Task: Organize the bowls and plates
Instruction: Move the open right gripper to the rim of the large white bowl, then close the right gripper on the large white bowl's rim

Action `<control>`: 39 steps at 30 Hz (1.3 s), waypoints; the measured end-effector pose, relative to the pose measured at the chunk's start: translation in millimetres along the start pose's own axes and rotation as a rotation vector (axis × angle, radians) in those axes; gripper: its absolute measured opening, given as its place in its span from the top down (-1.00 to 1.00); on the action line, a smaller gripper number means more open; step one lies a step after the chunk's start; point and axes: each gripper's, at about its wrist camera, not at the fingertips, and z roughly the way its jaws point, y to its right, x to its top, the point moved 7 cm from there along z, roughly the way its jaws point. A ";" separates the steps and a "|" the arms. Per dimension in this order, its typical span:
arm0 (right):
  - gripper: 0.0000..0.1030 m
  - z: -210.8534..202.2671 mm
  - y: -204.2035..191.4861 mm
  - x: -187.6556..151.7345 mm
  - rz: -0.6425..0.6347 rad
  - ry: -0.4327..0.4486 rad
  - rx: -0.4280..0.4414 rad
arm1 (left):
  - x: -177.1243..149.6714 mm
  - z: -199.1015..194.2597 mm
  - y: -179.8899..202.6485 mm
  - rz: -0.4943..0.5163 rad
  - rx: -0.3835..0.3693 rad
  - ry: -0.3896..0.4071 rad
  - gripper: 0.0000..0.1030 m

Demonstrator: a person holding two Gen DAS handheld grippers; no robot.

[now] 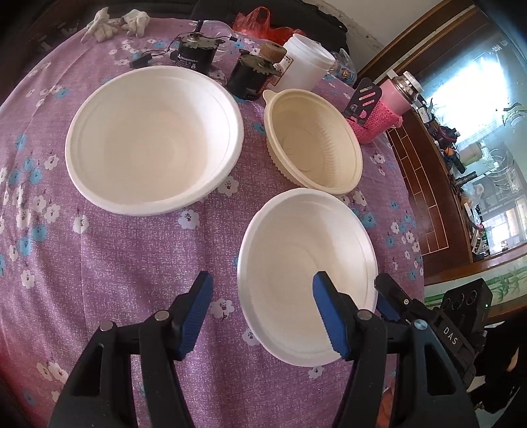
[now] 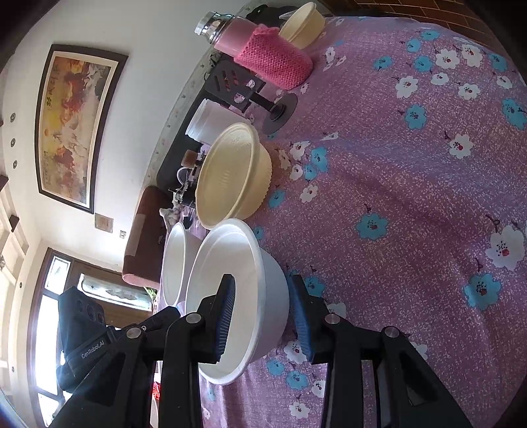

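Note:
Three empty bowls stand on the purple flowered tablecloth. A large white bowl is at the left, a cream ribbed bowl at the back right, and a smaller white bowl is nearest. My left gripper is open and empty, its right finger over the near bowl's inside. In the right wrist view my right gripper is open and straddles the near white bowl's wall, one finger inside, one outside. The cream bowl and large white bowl lie beyond.
Behind the bowls stand two black motors, a white tub, a pink knitted-sleeve jar, a black phone stand and white gloves. Another cream bowl sits at the far table edge. The table's right edge drops off beside the near bowl.

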 end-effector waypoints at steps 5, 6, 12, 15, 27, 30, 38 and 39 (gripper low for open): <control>0.29 1.3 0.7 -1.0 0.002 -0.004 0.006 | -1.7 3.4 2.0 0.004 -0.014 -0.012 0.14; 0.29 1.7 0.4 -1.3 0.001 -0.005 0.005 | -1.7 3.7 1.9 0.004 -0.016 -0.013 0.14; 0.29 4.3 -0.1 -1.5 0.000 -0.008 0.004 | -1.2 3.4 0.3 -0.004 -0.024 -0.009 0.31; 0.29 5.0 -0.2 -1.5 0.003 -0.010 0.008 | -1.0 2.8 0.1 -0.002 -0.025 -0.006 0.38; 0.33 5.8 3.3 1.1 0.024 -0.003 0.026 | 0.9 2.6 -4.3 -0.005 -0.024 0.001 0.62; 0.34 5.0 3.3 0.5 0.024 -0.002 0.025 | 0.9 3.6 -4.7 -0.004 -0.023 -0.001 0.62; 0.36 -1.6 4.7 1.2 0.023 0.020 0.009 | 1.2 8.5 -8.1 -0.008 -0.015 -0.009 0.76; 0.38 -2.2 4.9 1.2 0.023 0.020 0.009 | 1.3 8.7 -8.4 -0.008 -0.014 -0.008 0.76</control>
